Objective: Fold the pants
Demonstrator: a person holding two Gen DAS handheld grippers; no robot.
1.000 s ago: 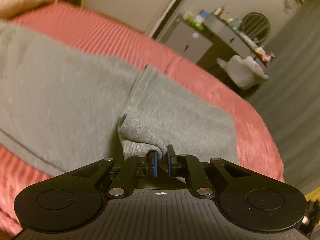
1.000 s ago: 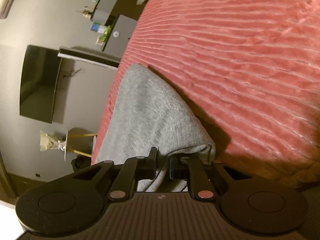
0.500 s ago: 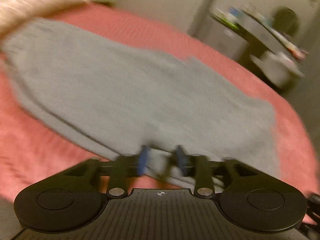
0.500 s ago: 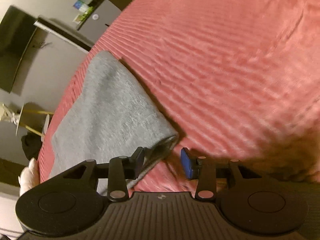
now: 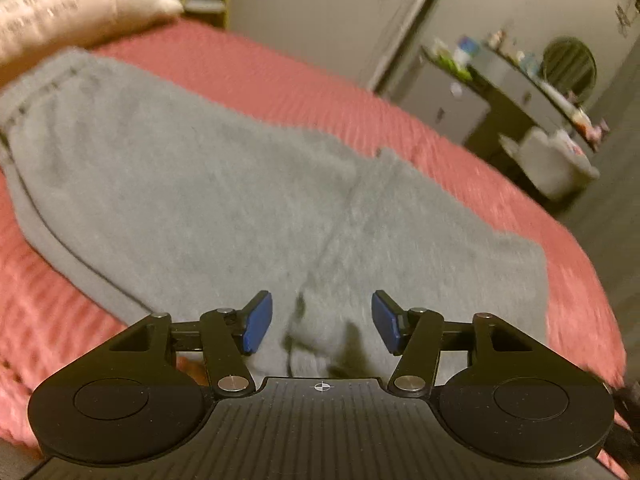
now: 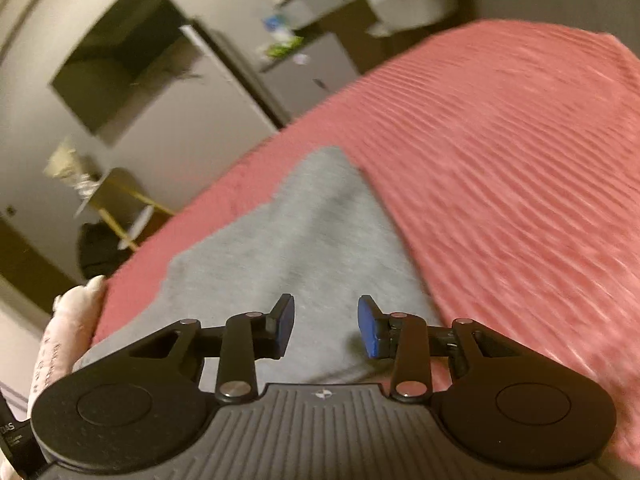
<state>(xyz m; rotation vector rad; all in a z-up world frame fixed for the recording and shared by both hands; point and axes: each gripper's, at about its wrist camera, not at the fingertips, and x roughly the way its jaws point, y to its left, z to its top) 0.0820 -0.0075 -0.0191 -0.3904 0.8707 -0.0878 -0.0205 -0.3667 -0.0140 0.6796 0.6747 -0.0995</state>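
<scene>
Grey pants (image 5: 224, 200) lie flat on a red ribbed bedspread (image 5: 280, 80), one part folded over another with a seam running down the middle. My left gripper (image 5: 322, 326) is open and empty, just above the near edge of the pants. In the right wrist view the pants (image 6: 304, 248) stretch away from me on the bedspread (image 6: 520, 160). My right gripper (image 6: 326, 328) is open and empty, over the near end of the pants.
A pale pillow (image 5: 60, 12) lies at the bed's far left and shows in the right wrist view (image 6: 68, 332). Beyond the bed stand a grey cabinet (image 5: 444, 100), a cluttered shelf (image 5: 520, 68), a white basket (image 5: 552, 160) and a wall-mounted screen (image 6: 124, 48).
Both grippers were shut on the pants' fabric one second ago. Both have opened and let go, and the pants now lie flat. Both views have shifted.
</scene>
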